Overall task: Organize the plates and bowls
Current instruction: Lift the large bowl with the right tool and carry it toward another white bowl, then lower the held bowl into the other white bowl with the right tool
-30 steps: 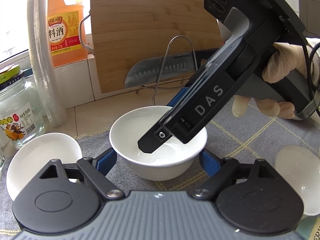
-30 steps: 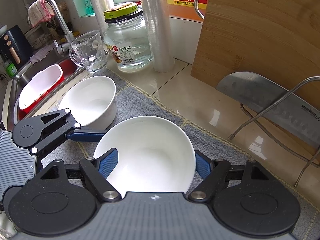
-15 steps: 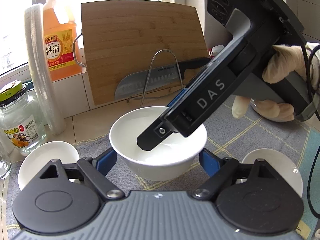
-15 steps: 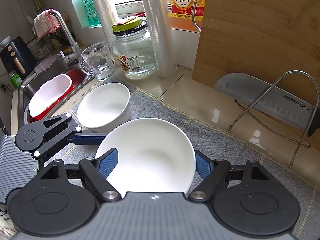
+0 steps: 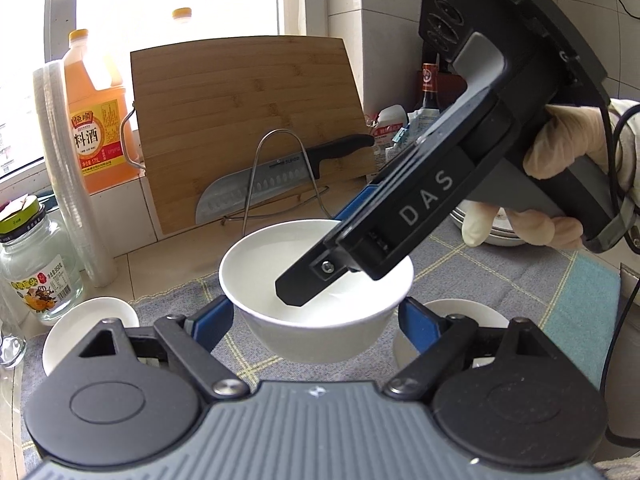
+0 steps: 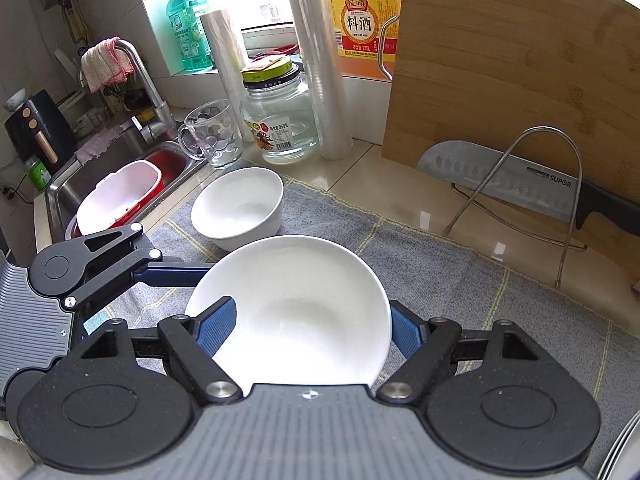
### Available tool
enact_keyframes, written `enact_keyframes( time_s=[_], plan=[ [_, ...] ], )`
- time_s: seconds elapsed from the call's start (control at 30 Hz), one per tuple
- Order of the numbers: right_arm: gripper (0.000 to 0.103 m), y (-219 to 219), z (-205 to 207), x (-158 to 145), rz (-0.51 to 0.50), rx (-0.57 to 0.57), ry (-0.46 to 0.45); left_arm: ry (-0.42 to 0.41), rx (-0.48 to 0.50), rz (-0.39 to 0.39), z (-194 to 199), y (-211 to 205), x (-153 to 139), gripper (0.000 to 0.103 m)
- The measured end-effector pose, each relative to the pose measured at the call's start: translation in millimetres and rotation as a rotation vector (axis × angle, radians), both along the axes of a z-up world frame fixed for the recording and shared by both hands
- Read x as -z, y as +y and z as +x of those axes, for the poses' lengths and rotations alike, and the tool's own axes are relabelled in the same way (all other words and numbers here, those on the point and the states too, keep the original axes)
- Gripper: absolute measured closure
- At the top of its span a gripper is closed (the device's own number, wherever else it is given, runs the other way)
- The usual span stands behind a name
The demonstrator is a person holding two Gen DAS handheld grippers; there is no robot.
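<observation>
Left wrist: both jaws clamp the bowl (image 5: 316,292) (lifted higher off the mat (image 5: 500,280) than before).

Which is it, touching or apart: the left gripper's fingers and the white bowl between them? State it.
Touching. The left wrist view shows both blue fingers pressed against the white bowl on opposite sides, with no gap.

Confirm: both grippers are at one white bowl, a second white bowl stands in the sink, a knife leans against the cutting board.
One point is wrong: the right wrist view shows the second white bowl on the grey mat beside the sink, not in it. Left gripper and right gripper are at one white bowl; the knife leans against the cutting board.
</observation>
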State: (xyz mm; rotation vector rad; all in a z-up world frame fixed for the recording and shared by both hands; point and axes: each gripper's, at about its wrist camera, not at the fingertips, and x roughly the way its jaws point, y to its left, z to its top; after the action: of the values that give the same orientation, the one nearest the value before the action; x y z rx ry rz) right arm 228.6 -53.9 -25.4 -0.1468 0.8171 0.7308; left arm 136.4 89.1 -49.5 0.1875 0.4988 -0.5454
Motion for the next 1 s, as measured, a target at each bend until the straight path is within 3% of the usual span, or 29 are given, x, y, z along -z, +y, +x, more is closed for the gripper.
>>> enact_keyframes(
  time_s=[0.57, 1.0],
  plan=[
    [0.018, -39.0, -60.4, -4.7, 0.004, 0.107, -0.034, -0.01, 0.118, 0.005, -35.7, -30.5, -2.3, 0.014],
    [0.018, -60.6, -76.2, 8.0, 0.001, 0.163, -0.008, 0.033, 0.167, 0.024, -37.6, -49.8, 10.8, 0.014]
  ],
)
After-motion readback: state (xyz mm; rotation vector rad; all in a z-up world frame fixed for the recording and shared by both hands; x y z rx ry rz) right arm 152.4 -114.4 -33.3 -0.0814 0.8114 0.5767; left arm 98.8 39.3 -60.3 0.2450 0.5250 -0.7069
